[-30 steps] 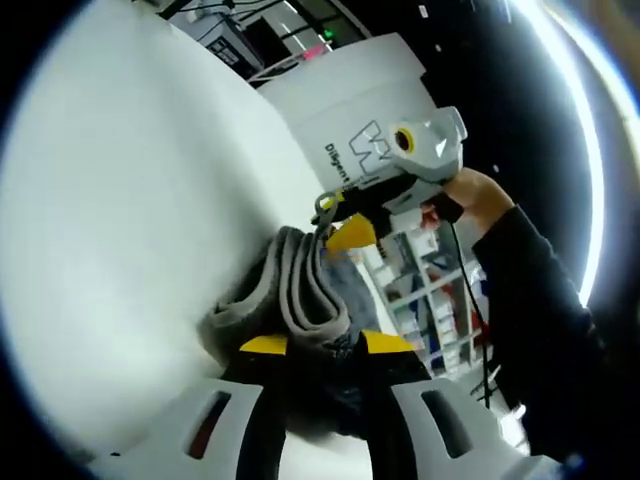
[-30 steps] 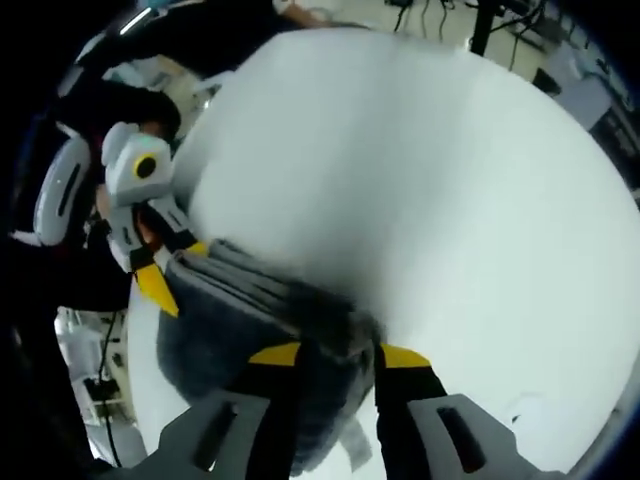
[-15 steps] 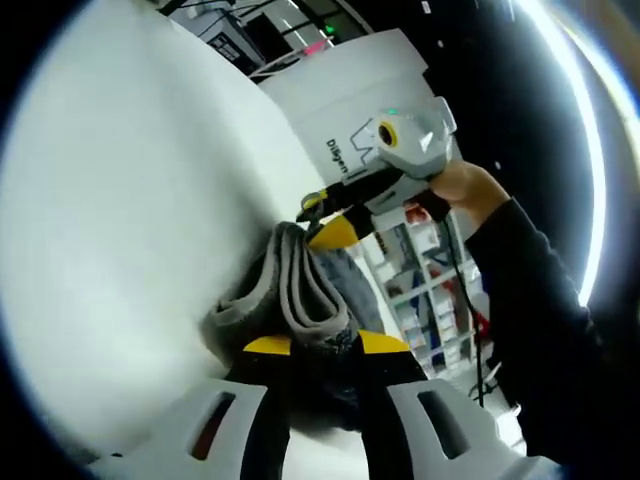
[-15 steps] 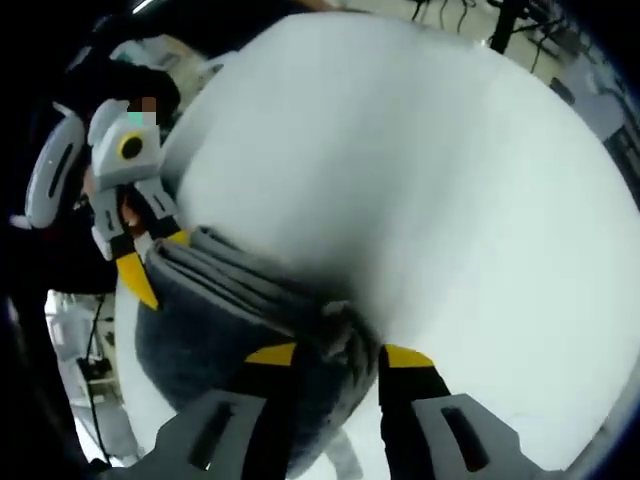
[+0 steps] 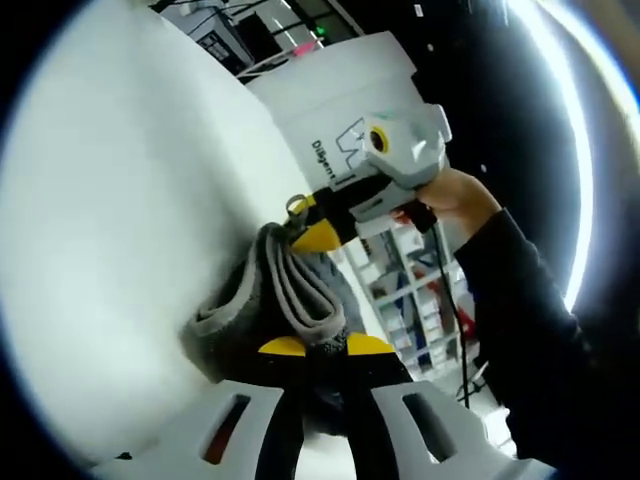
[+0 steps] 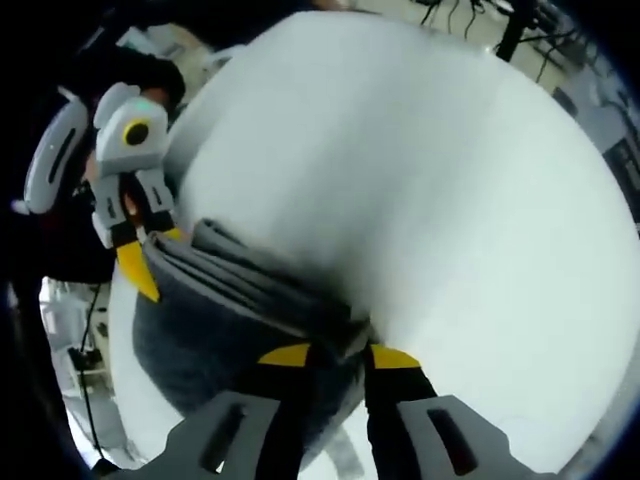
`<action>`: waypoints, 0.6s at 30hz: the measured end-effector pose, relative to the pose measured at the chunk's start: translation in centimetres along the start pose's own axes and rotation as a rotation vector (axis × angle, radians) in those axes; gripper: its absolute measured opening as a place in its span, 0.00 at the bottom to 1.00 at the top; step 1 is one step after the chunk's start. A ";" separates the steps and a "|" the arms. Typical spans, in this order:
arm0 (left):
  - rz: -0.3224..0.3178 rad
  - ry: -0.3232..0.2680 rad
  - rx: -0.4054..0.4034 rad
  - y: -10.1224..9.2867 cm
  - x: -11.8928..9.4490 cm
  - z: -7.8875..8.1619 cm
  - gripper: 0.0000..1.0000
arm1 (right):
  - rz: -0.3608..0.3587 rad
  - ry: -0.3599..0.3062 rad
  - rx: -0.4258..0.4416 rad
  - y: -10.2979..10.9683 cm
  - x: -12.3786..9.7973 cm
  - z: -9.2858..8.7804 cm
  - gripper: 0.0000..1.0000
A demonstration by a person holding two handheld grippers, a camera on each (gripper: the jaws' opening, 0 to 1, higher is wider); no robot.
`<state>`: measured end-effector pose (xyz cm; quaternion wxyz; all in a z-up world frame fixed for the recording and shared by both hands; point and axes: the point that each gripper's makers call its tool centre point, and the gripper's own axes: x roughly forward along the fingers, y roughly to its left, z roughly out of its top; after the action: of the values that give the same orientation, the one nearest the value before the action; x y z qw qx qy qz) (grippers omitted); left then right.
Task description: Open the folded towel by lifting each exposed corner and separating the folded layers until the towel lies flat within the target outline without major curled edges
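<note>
The towel [image 5: 275, 300] is grey and bunched up in thick folds, and it's hanging between the two grippers above the white table [image 5: 110, 200] rather than lying flat on it. In the left gripper view, the left gripper [image 5: 325, 347] has its yellow-tipped jaws squeezed together on the near end of the cloth, with the folded layers fanning out just past the tips. At the far end of that same bundle the right gripper [image 5: 312, 228] comes in from the right, held by a person's hand [image 5: 450, 195] in a dark sleeve [image 5: 530, 330], its yellow tip pressed right against the towel's far edge.

Right gripper view shows the same thing mirrored: the right gripper [image 6: 338, 355] is pinched on one corner, and the towel [image 6: 220, 310] sags down in a big grey belly below the stacked folds. The left gripper [image 6: 135, 262] grips the opposite end at the left. Behind it all there's shelving [image 5: 410, 290] and a white panel with dark lettering [image 5: 345, 110].
</note>
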<state>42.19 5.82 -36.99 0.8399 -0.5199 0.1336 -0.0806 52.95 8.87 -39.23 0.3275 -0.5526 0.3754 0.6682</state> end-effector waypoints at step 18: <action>-0.032 -0.012 0.041 -0.8 -0.1 0.2 0.07 | -0.032 0.010 -0.083 -0.9 -0.8 0.0 0.04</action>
<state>42.15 5.66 -36.22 0.8498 -0.5050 0.1187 -0.0935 53.87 9.37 -38.58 0.3132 -0.5749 0.3401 0.6751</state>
